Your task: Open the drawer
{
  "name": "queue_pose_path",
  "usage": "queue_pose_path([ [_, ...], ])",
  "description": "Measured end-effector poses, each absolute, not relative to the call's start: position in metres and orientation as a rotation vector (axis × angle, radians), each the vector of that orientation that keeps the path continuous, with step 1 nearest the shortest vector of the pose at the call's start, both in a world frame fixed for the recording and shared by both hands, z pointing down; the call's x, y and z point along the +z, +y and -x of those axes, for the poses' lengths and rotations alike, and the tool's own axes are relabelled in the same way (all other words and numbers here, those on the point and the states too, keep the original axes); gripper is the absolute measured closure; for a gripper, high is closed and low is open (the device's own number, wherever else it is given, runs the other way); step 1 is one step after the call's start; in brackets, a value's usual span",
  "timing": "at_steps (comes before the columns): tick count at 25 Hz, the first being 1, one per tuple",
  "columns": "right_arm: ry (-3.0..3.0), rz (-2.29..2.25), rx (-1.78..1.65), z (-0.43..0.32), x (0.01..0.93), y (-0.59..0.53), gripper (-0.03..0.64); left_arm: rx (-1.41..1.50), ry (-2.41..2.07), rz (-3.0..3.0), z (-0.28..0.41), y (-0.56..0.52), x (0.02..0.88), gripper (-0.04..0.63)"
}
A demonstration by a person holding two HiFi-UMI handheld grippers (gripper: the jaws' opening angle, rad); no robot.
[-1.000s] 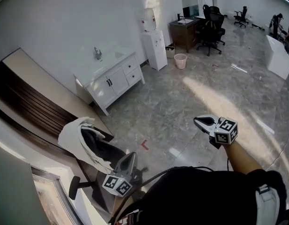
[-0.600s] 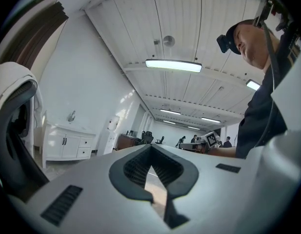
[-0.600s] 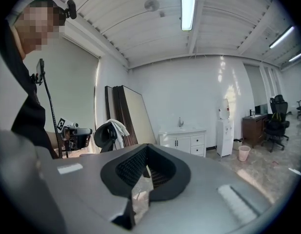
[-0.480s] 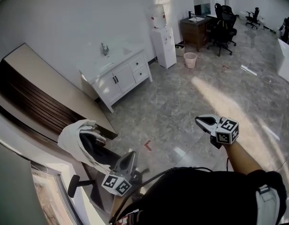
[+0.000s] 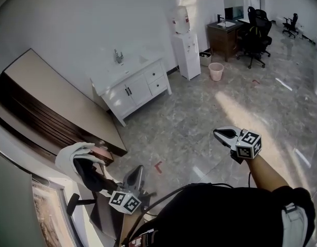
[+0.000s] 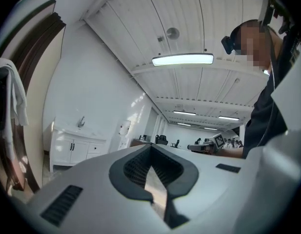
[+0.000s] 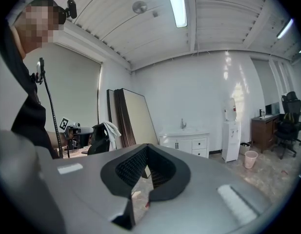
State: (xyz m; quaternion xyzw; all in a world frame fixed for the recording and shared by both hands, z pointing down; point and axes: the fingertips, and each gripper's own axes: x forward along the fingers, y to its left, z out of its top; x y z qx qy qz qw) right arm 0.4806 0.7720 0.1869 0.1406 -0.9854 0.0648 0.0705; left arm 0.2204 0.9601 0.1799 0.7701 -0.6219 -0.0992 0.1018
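Left gripper [image 5: 138,170] and right gripper [image 5: 217,133] are both closed and empty; the drawer [image 5: 157,79] sits in the white cabinet [image 5: 128,92] well ahead across the floor, seemingly nearer the left gripper.

Grey marbled floor [image 5: 209,117]
A white cabinet [image 5: 137,89], a water dispenser [image 5: 188,53] and a pink bin [image 5: 216,71] were stood along the wall; a red mark [image 5: 157,166] was seen nearer.

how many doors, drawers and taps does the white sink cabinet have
doors: 2
drawers: 2
tap: 1
total: 5
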Motion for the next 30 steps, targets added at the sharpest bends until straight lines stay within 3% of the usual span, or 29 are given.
queue_pose_path([
  [8, -2.964, -0.418, 0.192, -0.533, 0.193, 0.702, 0.623, -0.275, -1.836, -2.27, -0.276, 0.891, 0.188, 0.595],
  [16, -2.946, -0.489, 0.211, -0.538, 0.199, 0.659, 0.623, -0.261, -1.773, -2.287, -0.269, 0.836, 0.194, 0.595],
  [30, -2.924, -0.687, 0.164, -0.429, 0.168, 0.597, 0.623, -0.302, -1.624, -2.429, -0.14, 0.732, 0.162, 0.595],
])
